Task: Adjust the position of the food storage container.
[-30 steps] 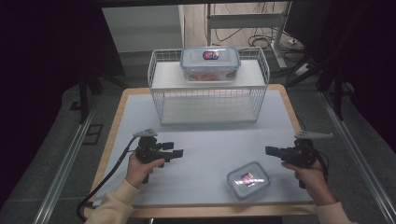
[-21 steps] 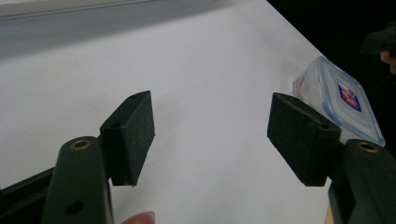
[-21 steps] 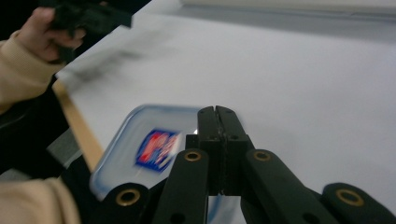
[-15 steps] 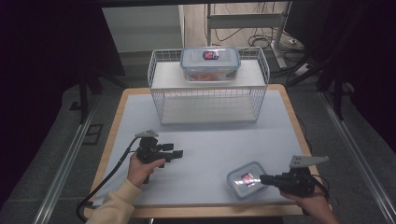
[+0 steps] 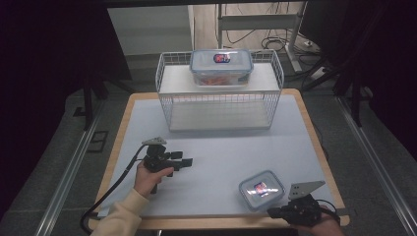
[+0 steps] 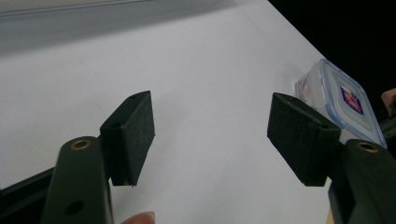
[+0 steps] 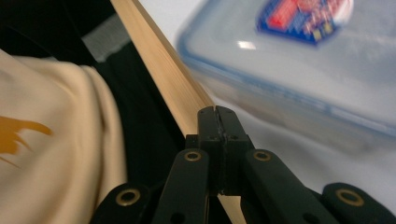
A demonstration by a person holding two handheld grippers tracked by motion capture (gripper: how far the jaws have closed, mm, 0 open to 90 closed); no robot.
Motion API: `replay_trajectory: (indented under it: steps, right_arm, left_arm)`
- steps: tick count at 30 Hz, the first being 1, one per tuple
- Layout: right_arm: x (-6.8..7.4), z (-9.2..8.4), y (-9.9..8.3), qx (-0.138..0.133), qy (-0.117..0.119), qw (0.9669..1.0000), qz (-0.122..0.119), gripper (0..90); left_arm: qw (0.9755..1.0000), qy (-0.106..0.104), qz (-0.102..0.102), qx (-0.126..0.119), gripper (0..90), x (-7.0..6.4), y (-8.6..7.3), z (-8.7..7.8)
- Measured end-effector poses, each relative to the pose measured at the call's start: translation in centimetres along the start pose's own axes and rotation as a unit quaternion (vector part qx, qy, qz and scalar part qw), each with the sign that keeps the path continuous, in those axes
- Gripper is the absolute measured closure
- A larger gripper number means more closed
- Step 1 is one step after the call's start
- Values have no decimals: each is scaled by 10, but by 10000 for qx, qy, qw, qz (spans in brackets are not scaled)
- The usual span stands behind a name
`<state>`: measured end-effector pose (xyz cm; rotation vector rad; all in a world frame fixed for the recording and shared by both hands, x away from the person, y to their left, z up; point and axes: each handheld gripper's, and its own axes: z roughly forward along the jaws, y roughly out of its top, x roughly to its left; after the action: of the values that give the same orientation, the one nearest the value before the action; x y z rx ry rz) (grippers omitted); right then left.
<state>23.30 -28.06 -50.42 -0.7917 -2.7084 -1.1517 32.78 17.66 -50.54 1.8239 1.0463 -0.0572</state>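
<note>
In the right gripper view the small container (image 7: 299, 70) is blurred and cut off by the top and right edges, its label unreadable, while in the left gripper view a jaw hides its near corner.
</note>
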Motion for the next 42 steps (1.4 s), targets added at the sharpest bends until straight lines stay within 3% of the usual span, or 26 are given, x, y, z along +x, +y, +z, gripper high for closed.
replay_trajectory:
  steps: [7,15,25,42]
  right_arm:
    - [-5,9,-1,136,-259,9996,-11,895]
    - [-8,13,4,-87,-446,9989,79,895]
    - [-21,30,29,-229,-511,9982,235,895]
    - [-46,62,75,-327,-620,9971,286,895]
  left_arm:
    - [10000,7,2,14,315,1,0,1]
    - [10000,9,7,25,315,1,0,1]
    - [10000,8,-5,22,314,2,0,1]
    - [10000,27,-23,3,314,4,0,0]
